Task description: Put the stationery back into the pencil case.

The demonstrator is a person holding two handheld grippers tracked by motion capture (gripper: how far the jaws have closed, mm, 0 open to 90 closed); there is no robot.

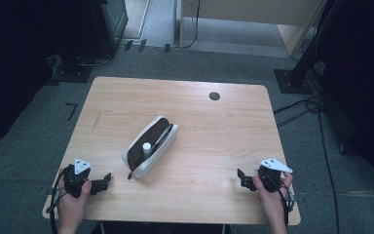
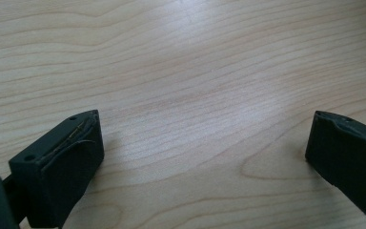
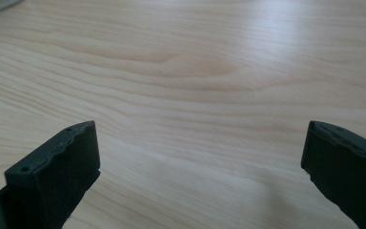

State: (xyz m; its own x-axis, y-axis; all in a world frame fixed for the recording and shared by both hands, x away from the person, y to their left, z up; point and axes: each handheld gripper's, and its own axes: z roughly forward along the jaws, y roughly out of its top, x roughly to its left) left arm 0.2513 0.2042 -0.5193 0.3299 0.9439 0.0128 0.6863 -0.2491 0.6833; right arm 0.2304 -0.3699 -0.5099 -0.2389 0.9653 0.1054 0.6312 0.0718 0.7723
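Pouch [image 1: 151, 146], white with a dark lining, lying unzipped and slanted at mid-table [image 1: 209, 131], long axis running from near left to far right. Cylinder [image 1: 147, 148] with a white cap standing in its open mouth, beside a dark pen-like item [image 1: 161, 137] lying lengthwise; exact nature of that item too small to tell. Left gripper [image 1: 104, 181] held in a hand [image 1: 70, 202] at the near left corner, jaws pointing right toward the pouch's near end, close to it but apart. Right gripper [image 1: 242, 178] held in the other hand [image 1: 271, 195] at the near right edge, jaws pointing left, well apart from the pouch. Grey plates topping both grippers. Both sets of jaws spread wide and gripping nothing: in the left gripper view, left gripper [image 2: 205, 143] showing bare wood grain between two black pads [image 2: 71, 162]; in the right gripper view, right gripper [image 3: 200, 157] showing the same bare wood between pads [image 3: 62, 162], with a pale sliver at the top left corner, unclear what. Small dark round disc [image 1: 215, 96] set in the tabletop near the far edge, well away from the pouch. Grey carpet [image 1: 350, 185] around the table, with black cables [image 1: 302, 109] trailing at right.
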